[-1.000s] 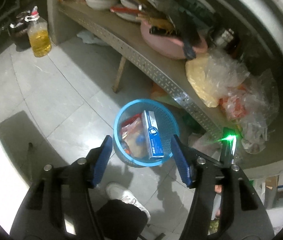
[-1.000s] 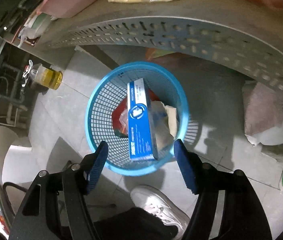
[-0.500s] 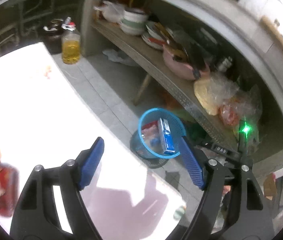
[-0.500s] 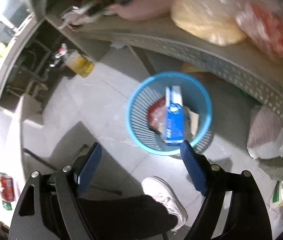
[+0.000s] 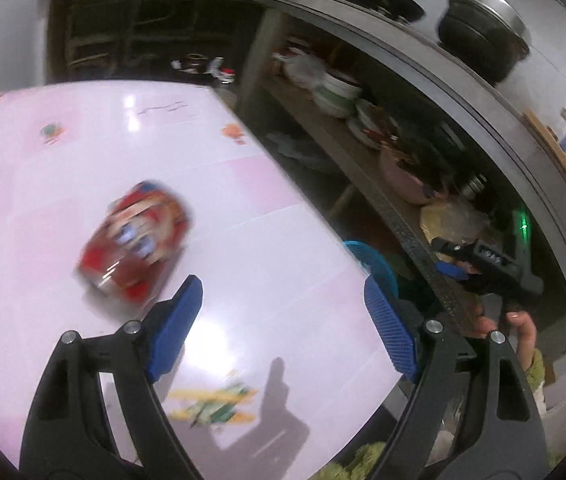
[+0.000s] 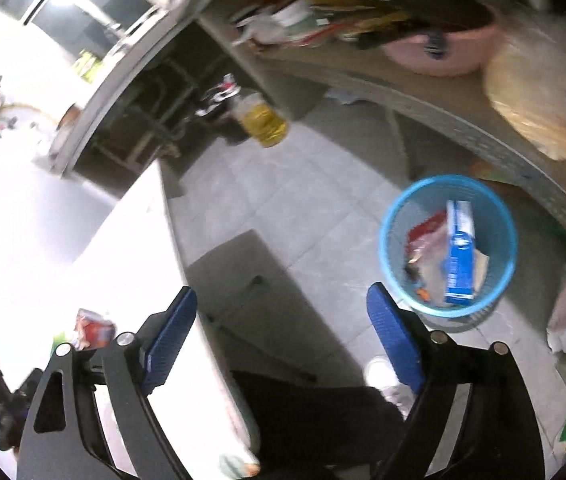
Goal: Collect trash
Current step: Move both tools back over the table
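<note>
- A red snack packet [image 5: 135, 246], blurred by motion, lies on the pale pink tabletop [image 5: 263, 240]; it sits just ahead and to the left of the left gripper [image 5: 283, 320], apart from both blue pads; the right wrist view catches it as a small red patch [image 6: 93, 330] near the table edge.
- The left gripper hangs over the table with its jaws spread wide and nothing between them; a printed yellow-and-green aeroplane motif [image 5: 213, 404] shows on the cloth below the gap.
- The right gripper [image 6: 283, 328] is likewise spread wide and holds nothing; it hangs past the table edge, above the grey tiled floor [image 6: 283, 200]; in the left wrist view it appears at far right [image 5: 483, 268], gripped by a hand [image 5: 523, 336].
- A blue mesh basket [image 6: 391, 264] stands on the floor beside the shelf; inside it a blue-and-white carton [image 6: 459, 256] leans upright among crumpled wrappers; only a sliver of the rim [image 5: 375, 260] shows past the table edge in the left view.
- On the long shelf [image 6: 463, 116] behind the basket sit a pink basin [image 6: 443, 52] and a bagged yellowish bundle [image 6: 535, 92]; a bottle of yellow liquid [image 6: 265, 122] stands on the floor further back.
- A dark cooking pot [image 5: 483, 40] rests on the counter above the shelf.
</note>
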